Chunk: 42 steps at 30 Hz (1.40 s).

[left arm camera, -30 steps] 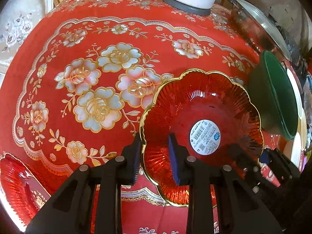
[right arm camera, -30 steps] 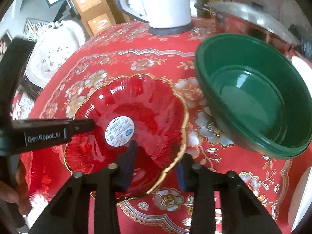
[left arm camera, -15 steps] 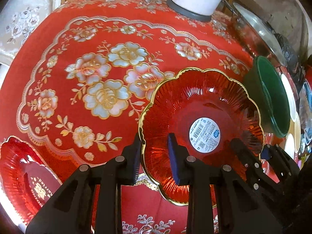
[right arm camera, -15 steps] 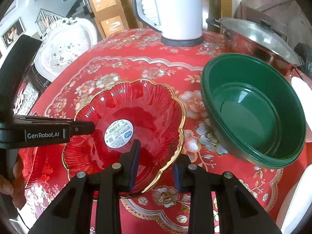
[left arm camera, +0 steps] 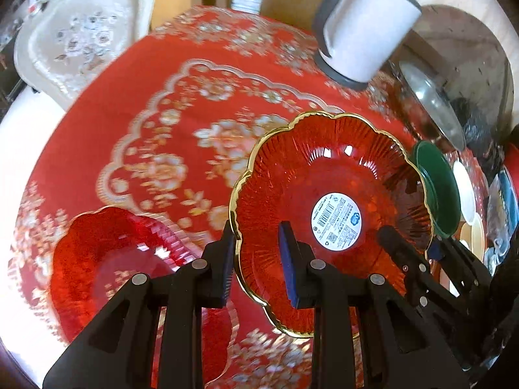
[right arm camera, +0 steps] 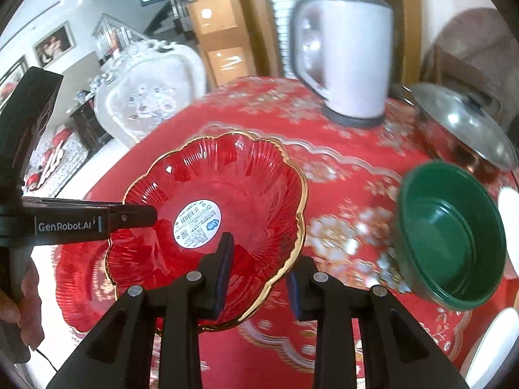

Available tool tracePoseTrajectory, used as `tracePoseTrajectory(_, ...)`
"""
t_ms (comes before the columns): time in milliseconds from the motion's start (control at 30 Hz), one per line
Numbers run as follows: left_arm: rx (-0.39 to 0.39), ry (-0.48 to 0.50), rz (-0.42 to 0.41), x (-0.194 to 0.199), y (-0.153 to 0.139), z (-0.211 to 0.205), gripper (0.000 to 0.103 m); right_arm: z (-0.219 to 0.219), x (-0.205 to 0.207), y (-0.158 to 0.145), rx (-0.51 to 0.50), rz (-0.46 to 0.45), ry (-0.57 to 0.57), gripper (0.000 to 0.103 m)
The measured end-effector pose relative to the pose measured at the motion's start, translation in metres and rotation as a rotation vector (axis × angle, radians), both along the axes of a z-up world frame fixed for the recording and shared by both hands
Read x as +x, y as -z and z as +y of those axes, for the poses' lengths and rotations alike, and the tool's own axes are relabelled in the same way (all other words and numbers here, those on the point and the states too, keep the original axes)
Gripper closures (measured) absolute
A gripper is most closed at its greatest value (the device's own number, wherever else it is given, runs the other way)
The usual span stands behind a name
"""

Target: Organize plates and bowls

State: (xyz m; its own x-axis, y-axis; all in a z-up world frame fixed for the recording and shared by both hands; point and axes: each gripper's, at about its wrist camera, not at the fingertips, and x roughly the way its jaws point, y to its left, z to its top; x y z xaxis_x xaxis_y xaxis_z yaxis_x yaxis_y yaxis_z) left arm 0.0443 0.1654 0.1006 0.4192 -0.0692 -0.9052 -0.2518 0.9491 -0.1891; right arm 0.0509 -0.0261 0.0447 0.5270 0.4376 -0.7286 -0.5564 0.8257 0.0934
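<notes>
A red glass bowl (left arm camera: 327,175) (right arm camera: 233,181) with a scalloped gold rim and a white sticker inside hangs above the red tablecloth. My left gripper (left arm camera: 258,259) is shut on its left rim, one pad inside and one outside. On the opposite rim my right gripper (right arm camera: 259,272) is shut too, and it shows at the right in the left wrist view (left arm camera: 408,246). A second red glass dish (left arm camera: 107,259) lies on the cloth below and to the left. A green bowl (right arm camera: 454,240) (left arm camera: 438,188) stands on the table to the right.
A white kettle (right arm camera: 350,58) (left arm camera: 363,32) stands at the far side, a steel pot with a lid (right arm camera: 467,123) to its right. White and pale plates (left arm camera: 467,194) crowd the right edge. An ornate white chair (right arm camera: 146,97) stands beyond the table. A hand (right arm camera: 19,304) holds the left gripper.
Both grippers have lifted the red bowl up off the cloth and carried it toward the left; the second red dish has come into fuller view under it, and the green bowl has fallen away to the right.
</notes>
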Motion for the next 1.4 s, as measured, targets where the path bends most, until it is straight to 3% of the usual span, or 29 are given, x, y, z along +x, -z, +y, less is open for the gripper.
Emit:
tracePoseTrajectory(267, 0.001, -0.126, -0.005, -0.056, -0.008, 0.054, 0.078, 0.053, -0.031, -0.009, -0.01, -0.02, -0.141, 0.074)
tracePoseTrajectory(667, 0.016, -0.251, 0.024, -0.12, 0.002, 0.108, 0.078, 0.121, -0.066, 0.007, -0.038, 0.006, -0.301, 0.073)
tracePoseTrajectory(933, -0.004, -0.267, 0.08, -0.138, 0.03, 0.117, 0.078, 0.138, -0.077, 0.032, -0.086, 0.06, -0.325, 0.071)
tracePoseTrajectory(1400, -0.006, -0.273, 0.121, -0.134, 0.061, 0.118, 0.077, 0.143, -0.076, 0.061, -0.127, 0.119, -0.309, 0.071)
